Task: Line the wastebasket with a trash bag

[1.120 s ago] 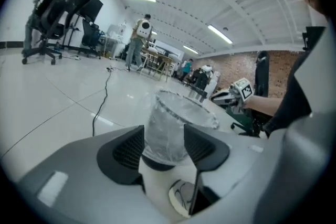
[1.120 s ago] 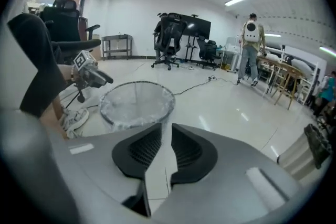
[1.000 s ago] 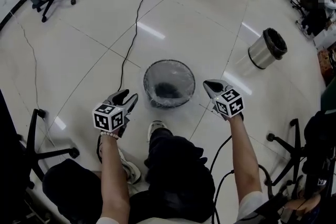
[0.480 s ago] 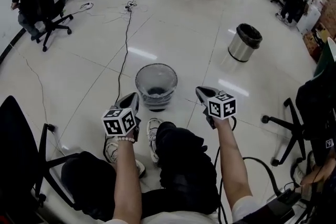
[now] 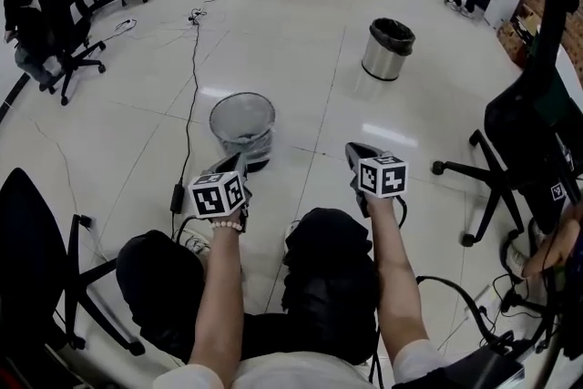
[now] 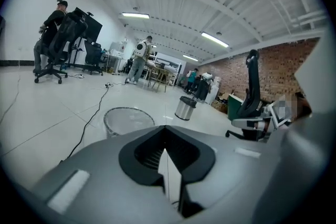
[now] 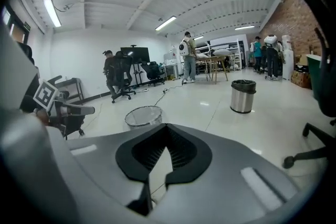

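left gripper [image 5: 233, 165], right gripper [image 5: 356, 152] both shut, empty. basket [image 5: 242, 119] looks lined already, so next just check the rim.

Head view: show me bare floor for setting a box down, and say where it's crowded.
Bare tile lies between the mesh wastebasket and the steel bin, and again left of the black cable. Crowded low down: the left office chair and the right office chair flank the person's legs.

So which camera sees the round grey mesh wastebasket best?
The head view: it shows the round grey mesh wastebasket from above, with its full rim and its inside. The left gripper view and right gripper view show only its upper part, side-on, with the bottom hidden.
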`<action>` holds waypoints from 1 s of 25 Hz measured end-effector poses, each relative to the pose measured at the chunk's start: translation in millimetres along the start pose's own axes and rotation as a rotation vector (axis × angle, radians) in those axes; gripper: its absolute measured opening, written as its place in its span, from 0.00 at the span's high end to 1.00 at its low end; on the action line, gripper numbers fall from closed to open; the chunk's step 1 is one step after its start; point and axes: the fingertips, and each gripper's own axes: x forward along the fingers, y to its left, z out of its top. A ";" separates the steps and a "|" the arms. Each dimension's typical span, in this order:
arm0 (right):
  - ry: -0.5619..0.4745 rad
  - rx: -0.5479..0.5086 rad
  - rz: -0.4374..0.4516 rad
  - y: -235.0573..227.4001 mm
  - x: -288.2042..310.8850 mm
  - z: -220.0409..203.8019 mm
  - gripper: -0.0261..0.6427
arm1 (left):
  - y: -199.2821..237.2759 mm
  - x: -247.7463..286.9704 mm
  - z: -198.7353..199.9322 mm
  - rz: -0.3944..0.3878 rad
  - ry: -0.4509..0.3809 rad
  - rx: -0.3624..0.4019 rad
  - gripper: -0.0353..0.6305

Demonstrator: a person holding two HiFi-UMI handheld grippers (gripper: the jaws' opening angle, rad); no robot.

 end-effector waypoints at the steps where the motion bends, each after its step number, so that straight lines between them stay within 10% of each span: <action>1: 0.001 0.003 -0.016 -1.6 -4.0 -2.4 0.96 | -4.0 1.2 -3.3 0.003 0.015 0.018 0.93; 25: 0.104 -0.041 0.011 43.7 12.0 -44.5 0.96 | -16.1 -1.7 -36.3 0.057 0.066 -0.016 0.93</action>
